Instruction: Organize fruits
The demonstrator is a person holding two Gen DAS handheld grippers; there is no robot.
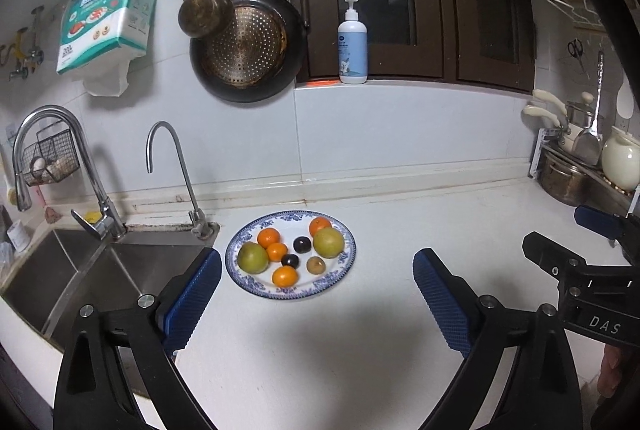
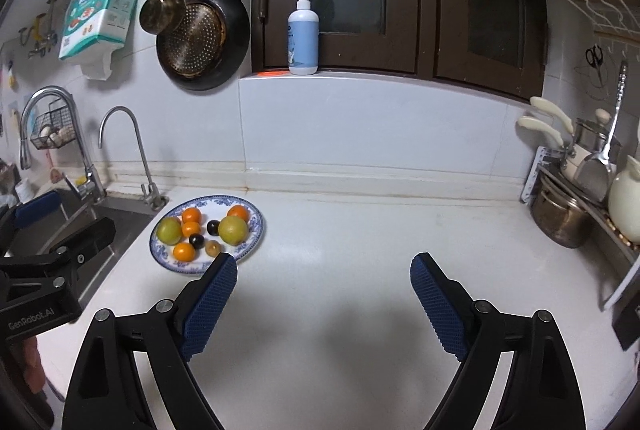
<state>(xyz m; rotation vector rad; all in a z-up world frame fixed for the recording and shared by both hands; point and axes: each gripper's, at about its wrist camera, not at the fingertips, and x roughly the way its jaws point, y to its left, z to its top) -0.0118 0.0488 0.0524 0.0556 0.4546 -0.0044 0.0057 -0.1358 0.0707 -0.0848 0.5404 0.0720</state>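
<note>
A blue-and-white patterned plate (image 1: pixel 348 254) sits on the white counter beside the sink; it also shows in the right wrist view (image 2: pixel 258 226). On it lie several oranges (image 1: pixel 285 276), two green pears (image 1: pixel 329 243), two dark plums (image 1: pixel 301 244) and a small brown fruit (image 1: pixel 315 265). My left gripper (image 1: pixel 316 306) is open and empty, hovering just in front of the plate. My right gripper (image 2: pixel 324 306) is open and empty, to the right of the plate, its left fingertip near the plate's front rim. Each gripper shows at the edge of the other's view.
A steel sink (image 1: pixel 92 274) with two taps lies left of the plate. A pot rack (image 2: pixel 580 198) with pots and a white jug stands at the right. A soap bottle (image 2: pixel 303 34) stands on the window sill. Pans hang on the wall.
</note>
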